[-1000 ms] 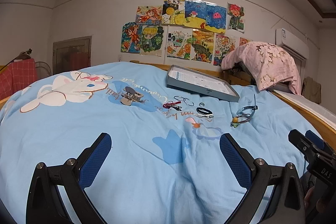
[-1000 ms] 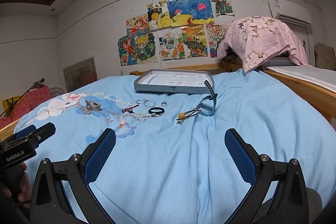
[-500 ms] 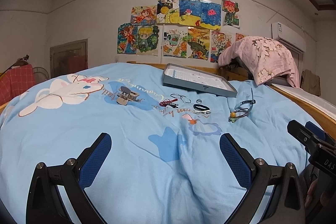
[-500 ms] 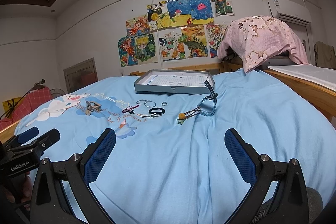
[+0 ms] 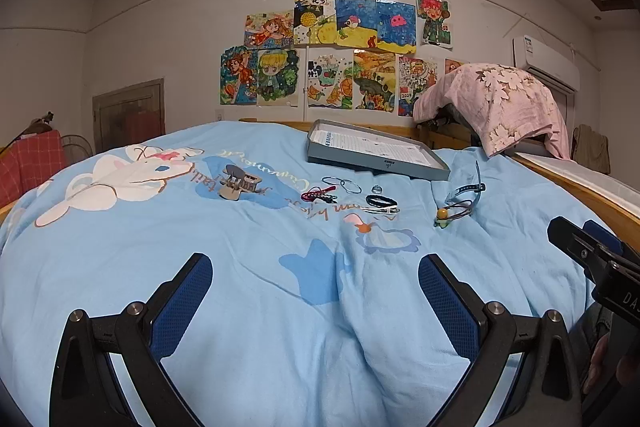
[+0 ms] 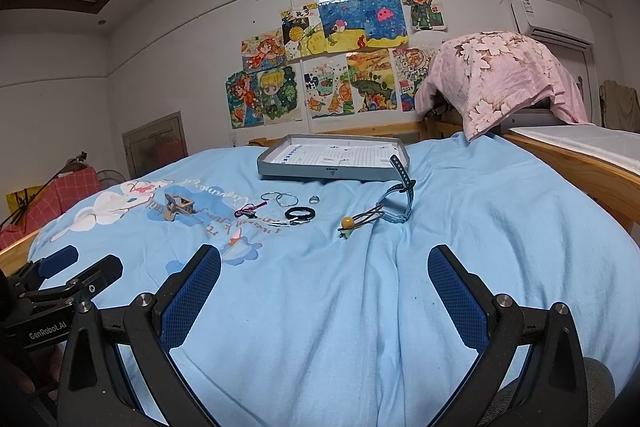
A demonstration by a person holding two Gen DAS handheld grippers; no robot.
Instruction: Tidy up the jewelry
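Jewelry lies on a light blue bedspread in front of a grey tray (image 5: 376,163) (image 6: 332,174). There is a brown hair claw (image 5: 238,183) (image 6: 178,206), a red and black charm (image 5: 318,194) (image 6: 251,210), two thin hoops (image 5: 346,184) (image 6: 282,198), a small ring (image 5: 376,189) (image 6: 314,200), a black band (image 5: 382,202) (image 6: 300,214), a blue strap (image 5: 468,189) (image 6: 400,195) and an orange bead cord (image 5: 442,214) (image 6: 347,223). My left gripper (image 5: 316,291) and right gripper (image 6: 324,283) are both open and empty, well short of the items.
A pink flowered cloth (image 5: 496,103) (image 6: 504,75) covers something at the back right. A wooden bed rail (image 6: 580,171) runs along the right. Drawings hang on the far wall (image 5: 332,55). A red checked cloth (image 5: 28,163) is at the far left.
Both grippers stay open and empty. The left view has tilted up slightly, so the items sit a little lower and nearer. The left gripper has crept forward in the right view.
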